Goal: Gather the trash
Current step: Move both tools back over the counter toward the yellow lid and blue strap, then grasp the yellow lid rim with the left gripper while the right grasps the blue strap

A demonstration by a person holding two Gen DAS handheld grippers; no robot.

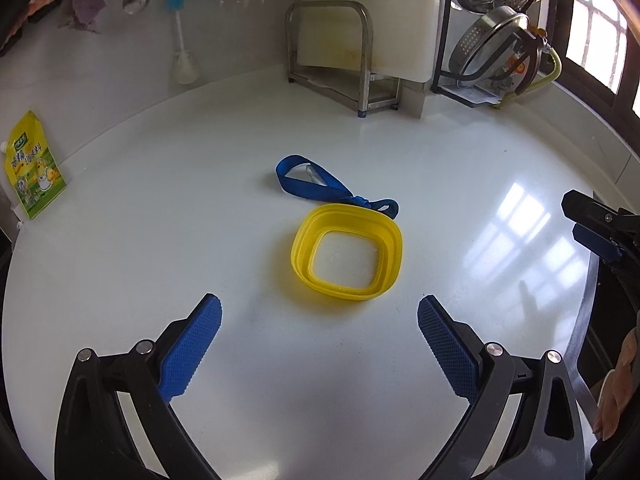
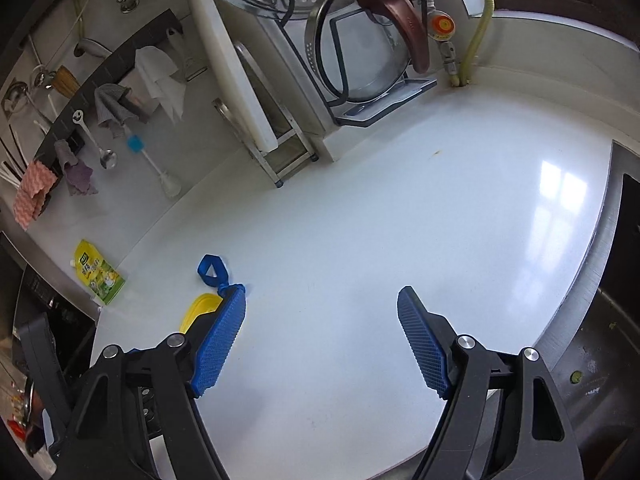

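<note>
A yellow square plastic ring (image 1: 347, 253) lies flat on the white counter (image 1: 160, 240), with a blue strap (image 1: 316, 184) just behind it, touching its far edge. A yellow-green pouch (image 1: 34, 166) leans on the wall at far left. My left gripper (image 1: 320, 312) is open and empty, just short of the ring. My right gripper (image 2: 322, 304) is open and empty over bare counter; its left finger hides most of the ring (image 2: 200, 308). The strap (image 2: 212, 272) and pouch (image 2: 98, 274) show to its left. The right gripper also shows at the left wrist view's right edge (image 1: 592, 224).
A steel rack (image 1: 332, 60) with a white cutting board (image 1: 384, 16) and a lid rack with pot lids (image 1: 492, 48) stand at the back. Utensils and cloths hang on the wall (image 2: 100, 120). A steel sink (image 2: 600, 360) lies right of the counter.
</note>
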